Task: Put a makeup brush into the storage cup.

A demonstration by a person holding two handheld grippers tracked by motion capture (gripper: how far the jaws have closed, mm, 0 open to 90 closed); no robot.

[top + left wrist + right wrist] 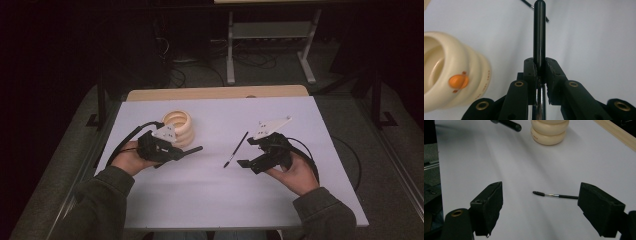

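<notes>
A: What is in hand here?

B: The left gripper (186, 151) is clenched on a slim black cylindrical tube with a rounded tip (539, 32), gripping it low on the shaft so the tip sticks out toward the middle of the table. The right gripper (540, 203) stands released, jaws wide, over the thin black wand with a small bristled spoolie head (554, 195), which lies flat on the white tabletop (210, 185) right of centre, pads on either side but touching nothing.

A: So the wand gets picked up next?

B: That is my reading. To do it well, I would lower the right gripper until the pads bracket the bare shaft, not the bristles, close squarely across it, and lift without dragging. The wand is thin and flat on the surface, so a shallow grip could let it roll or slip.

A: And the container?

B: The cream-coloured ribbed round holder made of stacked rings (178, 127) sits at the far left, just beside the left gripper. Its open top looks hollow, and I see nothing in it.
</notes>
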